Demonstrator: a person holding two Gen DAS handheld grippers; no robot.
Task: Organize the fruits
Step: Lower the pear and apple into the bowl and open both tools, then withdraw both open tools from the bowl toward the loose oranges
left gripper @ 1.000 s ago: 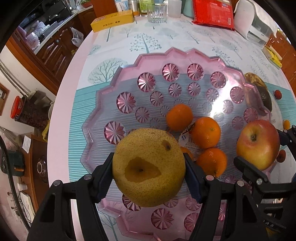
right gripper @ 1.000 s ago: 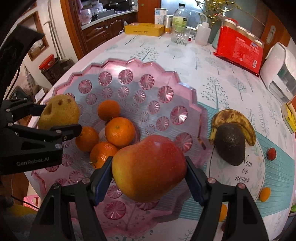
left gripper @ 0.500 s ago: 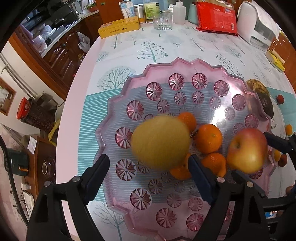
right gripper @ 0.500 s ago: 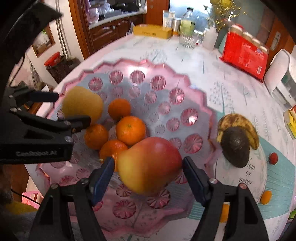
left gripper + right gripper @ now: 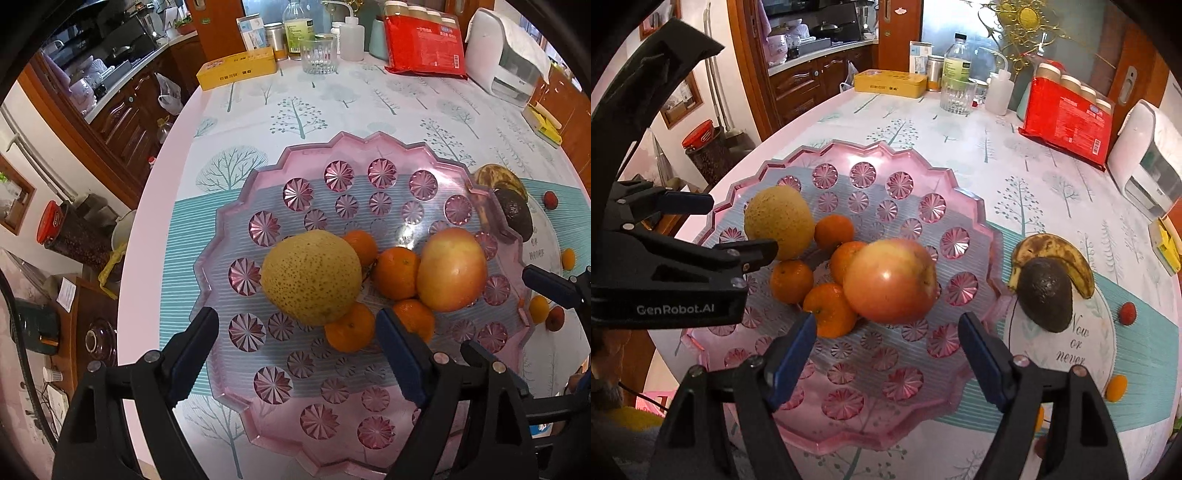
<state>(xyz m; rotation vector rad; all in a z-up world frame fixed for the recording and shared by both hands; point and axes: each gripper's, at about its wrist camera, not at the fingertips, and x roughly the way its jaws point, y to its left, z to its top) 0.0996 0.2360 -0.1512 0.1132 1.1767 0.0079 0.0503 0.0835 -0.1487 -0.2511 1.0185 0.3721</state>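
A pink scalloped fruit tray (image 5: 332,155) (image 5: 964,206) lies on the tablecloth. In it rest a yellow speckled pear (image 5: 312,275) (image 5: 779,225), a red-yellow apple (image 5: 452,267) (image 5: 890,280) and several mandarins (image 5: 395,271) (image 5: 827,304) clustered between them. My left gripper (image 5: 295,332) hovers open just short of the pear, with nothing between its fingers. My right gripper (image 5: 886,339) hovers open in front of the apple, also holding nothing. The left gripper's body (image 5: 665,269) shows at the left of the right wrist view.
A spotted banana (image 5: 1052,247) and a dark avocado (image 5: 1045,295) sit on a round mat right of the tray, with small red and orange fruits (image 5: 1128,312) nearby. A glass (image 5: 319,53), yellow box (image 5: 236,70), red packet (image 5: 424,46) and white appliance (image 5: 506,70) line the table's far side.
Both grippers opened and let go: the pear and the apple dropped from the jaws into the tray beside the mandarins. Both grippers then pulled back and up from the fruit.
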